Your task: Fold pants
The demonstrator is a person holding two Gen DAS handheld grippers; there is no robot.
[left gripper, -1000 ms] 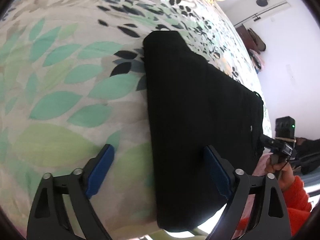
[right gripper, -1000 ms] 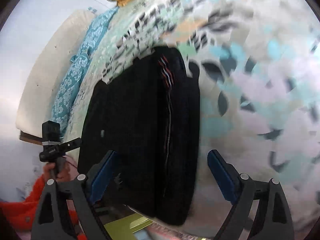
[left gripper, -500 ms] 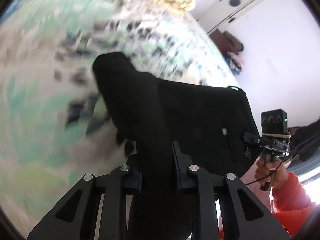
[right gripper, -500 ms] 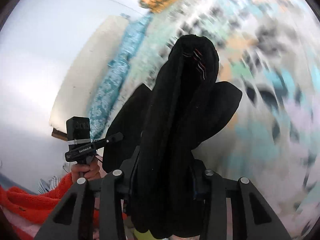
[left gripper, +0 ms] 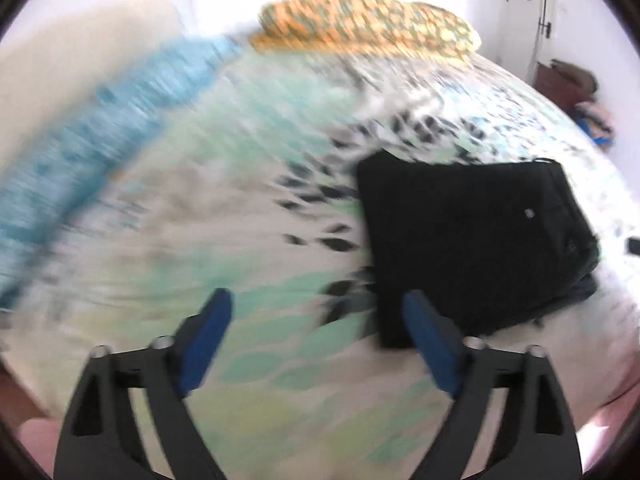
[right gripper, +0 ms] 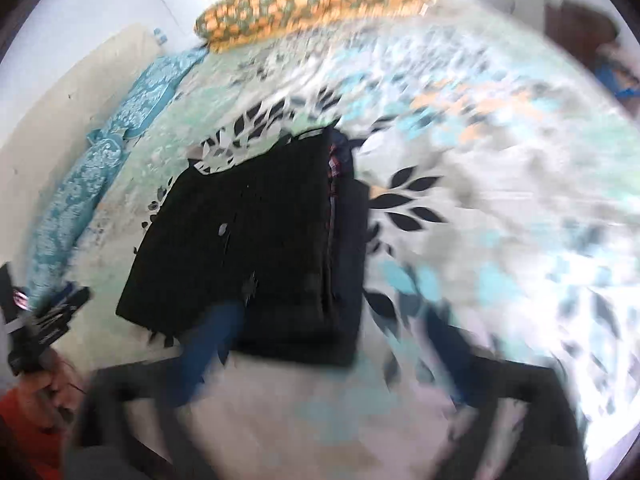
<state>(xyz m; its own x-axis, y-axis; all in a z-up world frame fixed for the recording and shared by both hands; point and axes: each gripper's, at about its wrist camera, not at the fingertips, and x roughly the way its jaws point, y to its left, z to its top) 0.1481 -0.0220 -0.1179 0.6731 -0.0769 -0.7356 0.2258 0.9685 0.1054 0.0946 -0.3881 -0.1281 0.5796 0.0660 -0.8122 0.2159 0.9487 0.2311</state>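
Note:
The black pants [left gripper: 472, 240] lie folded into a short rectangle on the leaf-print bedspread [left gripper: 200, 220], right of centre in the left wrist view. My left gripper [left gripper: 316, 298] hangs above the bed with its jaws opening, and only bedspread shows between the blue pads. Its right pad [left gripper: 428, 340] overlaps the bundle's near left corner in the picture. In the blurred right wrist view the pants [right gripper: 260, 240] lie just ahead. My right gripper [right gripper: 334, 312] is above their near edge with its jaws opening. Its pads press on nothing.
An orange patterned pillow [left gripper: 368, 24] lies at the head of the bed. A blue patterned cloth [right gripper: 100, 160] runs along the wall side. The left gripper's body [right gripper: 36, 320] and an orange sleeve [right gripper: 28, 416] show at the right wrist view's left edge. Dark furniture [left gripper: 568, 84] stands far right.
Half a second ago both grippers were shut on the lifted near end of the pants. Now that end lies over the rest, and both grippers have let go, opened and risen.

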